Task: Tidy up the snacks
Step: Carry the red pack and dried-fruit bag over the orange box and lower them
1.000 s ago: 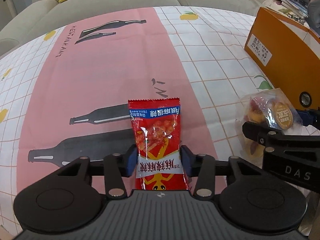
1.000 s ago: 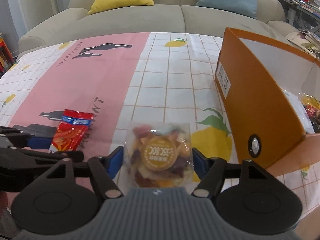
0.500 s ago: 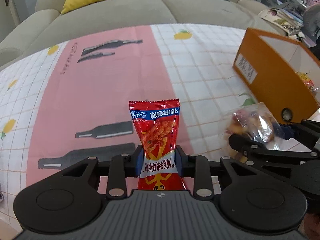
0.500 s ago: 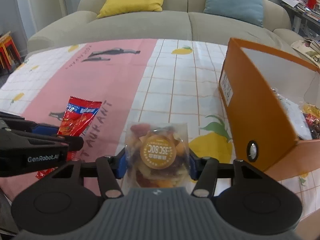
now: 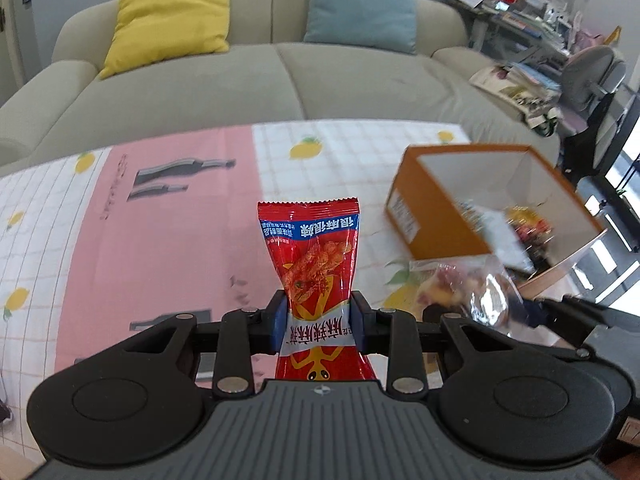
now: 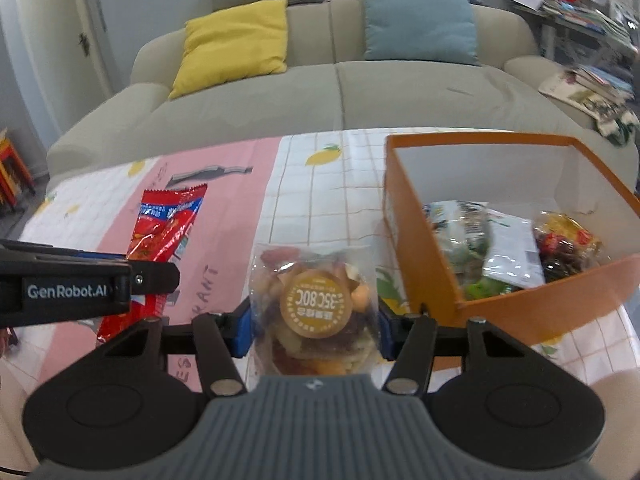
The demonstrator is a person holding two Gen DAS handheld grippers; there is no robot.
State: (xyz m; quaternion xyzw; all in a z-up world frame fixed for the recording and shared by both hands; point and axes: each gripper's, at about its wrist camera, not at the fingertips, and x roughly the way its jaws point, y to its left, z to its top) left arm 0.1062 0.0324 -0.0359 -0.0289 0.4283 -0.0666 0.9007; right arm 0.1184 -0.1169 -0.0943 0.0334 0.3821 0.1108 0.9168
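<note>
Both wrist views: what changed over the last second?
The left gripper closed on the red snack packet and lifted it off the tablecloth. The right gripper did the same with the clear snack bag. The orange box and its contents stayed put.

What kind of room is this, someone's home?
Most likely a home living room: a big beige sofa with yellow and blue cushions, a table under a printed tablecloth, and cluttered shelves of books.
</note>
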